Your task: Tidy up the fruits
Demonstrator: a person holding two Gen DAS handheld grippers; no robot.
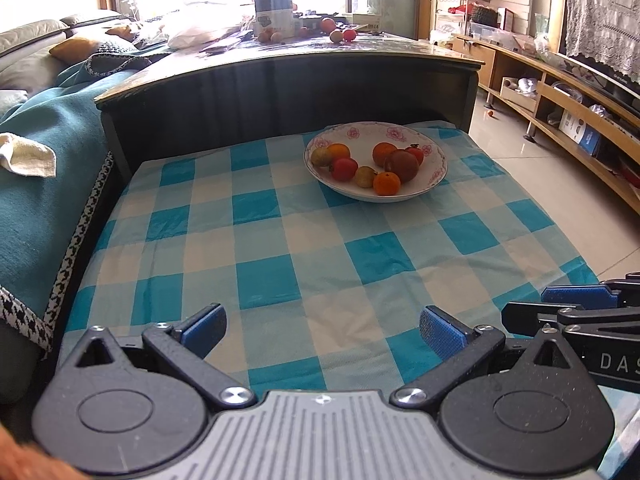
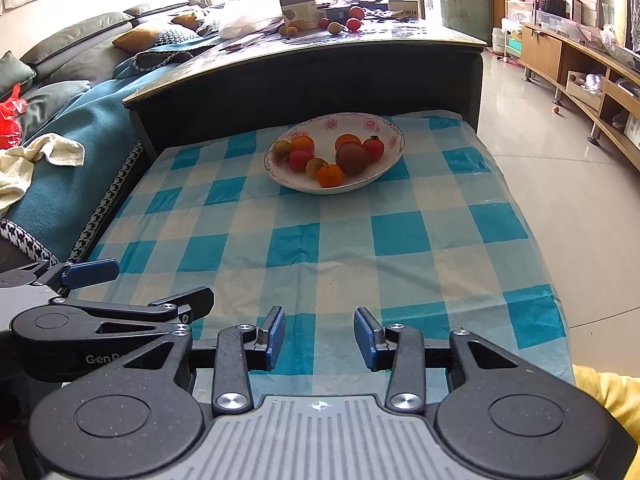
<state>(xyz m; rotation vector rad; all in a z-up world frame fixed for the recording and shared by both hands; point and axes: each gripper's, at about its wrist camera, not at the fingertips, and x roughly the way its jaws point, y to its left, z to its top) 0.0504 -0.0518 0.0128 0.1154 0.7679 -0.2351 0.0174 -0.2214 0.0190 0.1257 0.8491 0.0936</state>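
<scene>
A white bowl with pink flowers (image 1: 434, 172) (image 2: 392, 136) stands at the far end of the blue checked cloth (image 1: 280, 248) (image 2: 360, 248). It holds several fruits: oranges (image 1: 386, 183) (image 2: 330, 175), red tomatoes (image 1: 344, 169) (image 2: 300, 159), a big dark reddish fruit (image 1: 402, 165) (image 2: 352, 158) and small yellowish ones. My left gripper (image 1: 323, 330) is wide open over the near edge of the cloth, nothing between its fingers. My right gripper (image 2: 320, 338) is open too, narrower, also empty. Each gripper shows at the edge of the other's view.
Behind the bowl rises a dark higher table (image 1: 288, 76) (image 2: 304, 68) with more fruit (image 1: 340, 34) (image 2: 344, 24), boxes and bags on top. A teal-covered sofa (image 1: 44, 168) (image 2: 84, 120) runs along the left. Tiled floor and a wooden shelf unit (image 1: 560, 96) lie right.
</scene>
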